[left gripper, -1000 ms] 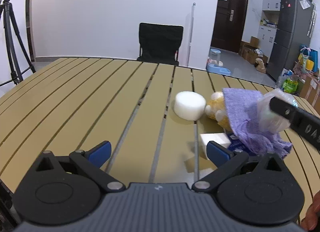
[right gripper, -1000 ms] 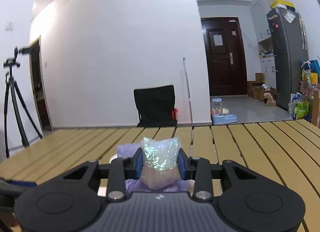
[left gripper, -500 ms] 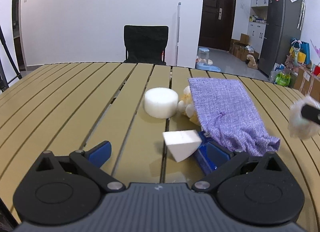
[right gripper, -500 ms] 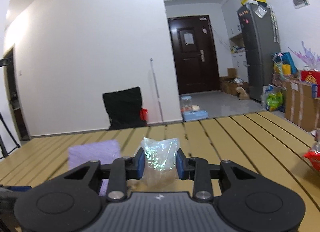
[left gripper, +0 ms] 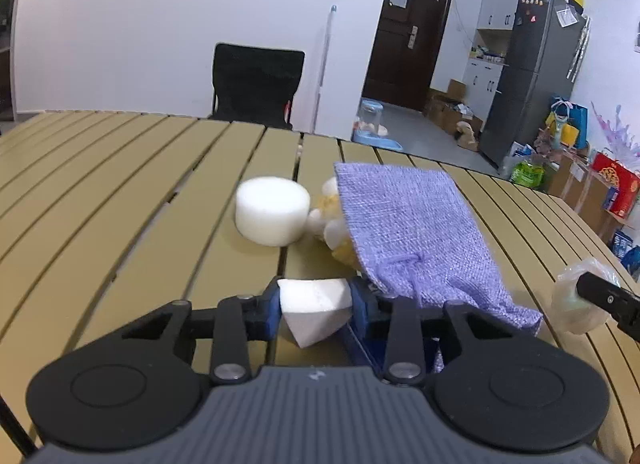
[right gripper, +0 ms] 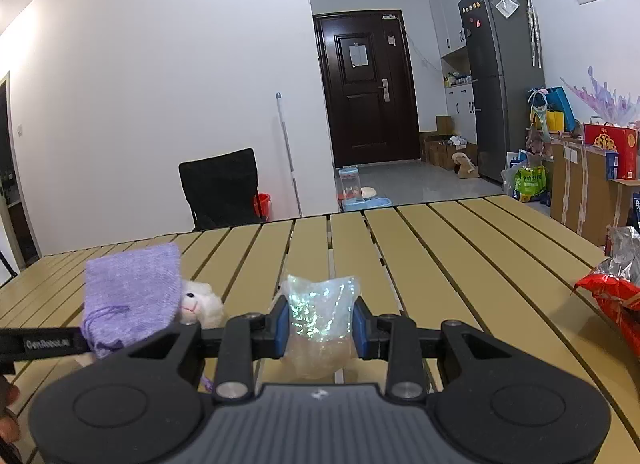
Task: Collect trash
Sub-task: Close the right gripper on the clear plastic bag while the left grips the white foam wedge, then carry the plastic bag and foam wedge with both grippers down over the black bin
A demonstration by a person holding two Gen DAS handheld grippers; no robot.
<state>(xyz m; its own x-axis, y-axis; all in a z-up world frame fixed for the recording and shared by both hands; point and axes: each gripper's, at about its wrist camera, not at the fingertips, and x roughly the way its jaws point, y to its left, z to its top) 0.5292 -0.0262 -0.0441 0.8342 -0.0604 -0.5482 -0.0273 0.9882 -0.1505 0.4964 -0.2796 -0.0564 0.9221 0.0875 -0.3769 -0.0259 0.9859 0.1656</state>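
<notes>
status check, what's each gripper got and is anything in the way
Left gripper jaws just closed on white foam wedge. Right gripper shut on crumpled clear plastic. Purple cloth and round foam puck just beyond the wedge.

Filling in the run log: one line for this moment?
left gripper: just closed on foam wedge | right gripper: shut on plastic wrapper | table

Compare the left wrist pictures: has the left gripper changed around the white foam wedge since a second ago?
Yes. The left gripper has just been closing: its jaws now press the white foam wedge, near the round foam block.
</notes>
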